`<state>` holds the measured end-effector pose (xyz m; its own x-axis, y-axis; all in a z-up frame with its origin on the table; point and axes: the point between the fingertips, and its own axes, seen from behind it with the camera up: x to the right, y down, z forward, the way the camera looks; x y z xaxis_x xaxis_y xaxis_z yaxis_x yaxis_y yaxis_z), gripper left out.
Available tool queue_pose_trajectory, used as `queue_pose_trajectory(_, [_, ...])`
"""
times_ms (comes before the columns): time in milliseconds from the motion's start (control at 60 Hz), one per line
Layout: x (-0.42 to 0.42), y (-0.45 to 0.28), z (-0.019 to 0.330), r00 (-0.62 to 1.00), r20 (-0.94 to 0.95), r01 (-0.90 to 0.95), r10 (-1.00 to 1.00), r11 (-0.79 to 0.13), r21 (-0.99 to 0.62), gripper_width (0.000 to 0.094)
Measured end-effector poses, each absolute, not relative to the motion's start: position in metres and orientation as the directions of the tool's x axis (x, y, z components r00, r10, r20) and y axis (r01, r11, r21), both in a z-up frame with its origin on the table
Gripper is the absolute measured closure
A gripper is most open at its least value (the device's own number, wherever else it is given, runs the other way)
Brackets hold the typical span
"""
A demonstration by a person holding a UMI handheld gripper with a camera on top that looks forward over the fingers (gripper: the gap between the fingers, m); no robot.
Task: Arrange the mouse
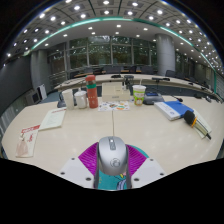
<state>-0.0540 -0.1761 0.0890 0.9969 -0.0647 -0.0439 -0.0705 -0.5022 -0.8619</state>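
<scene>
Centrally, the tool (pixel 112 172) pinches a grey mouse (pixel 112 155) above the pale table (pixel 100 125).

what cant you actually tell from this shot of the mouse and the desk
Gripper view only:
- Grey computer mouse: its near end is cut off between the tongs, so pad contact and grip are unclear.
- Orange cylindrical bottle: label too small to read.
- White printed paper sheet: text too small.
- Blue flat book: cover details too small.

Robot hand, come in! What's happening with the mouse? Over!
Jaws closed on the mouse, pads touching both its sides. Mouse grey, pointing ahead over the table. Nothing in the way close ahead; bottles and cups stand far across.
</scene>
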Motion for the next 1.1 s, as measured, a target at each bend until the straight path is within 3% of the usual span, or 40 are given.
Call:
queue_pose_trajectory(117, [-0.037, -0.176, 0.035, 0.998, -0.037, -0.064, -0.058, -0.569, -0.82, 0.0564])
queue_pose_trajectory(300, [-0.039, -0.183, -0.005, 0.999, -0.043, -0.05, -0.027, -0.623, -0.781, 0.0411])
queue_pose_trajectory(350, [-0.037, -0.187, -0.004, 0.999, -0.035, -0.043, -0.025, -0.624, -0.781, 0.0305])
queue_pose_trajectory(433, [-0.039, -0.196, 0.012, 1.0, -0.025, -0.03, -0.017, -0.613, -0.79, 0.0065])
queue_pose_trajectory(867, [-0.053, -0.351, 0.168, 0.994, 0.061, 0.003, -0.094, -0.522, -0.853, 0.0077])
queue_pose_trajectory(1100, [-0.071, -0.441, 0.211, 0.99, 0.072, 0.003, -0.118, -0.502, -0.865, 0.0079])
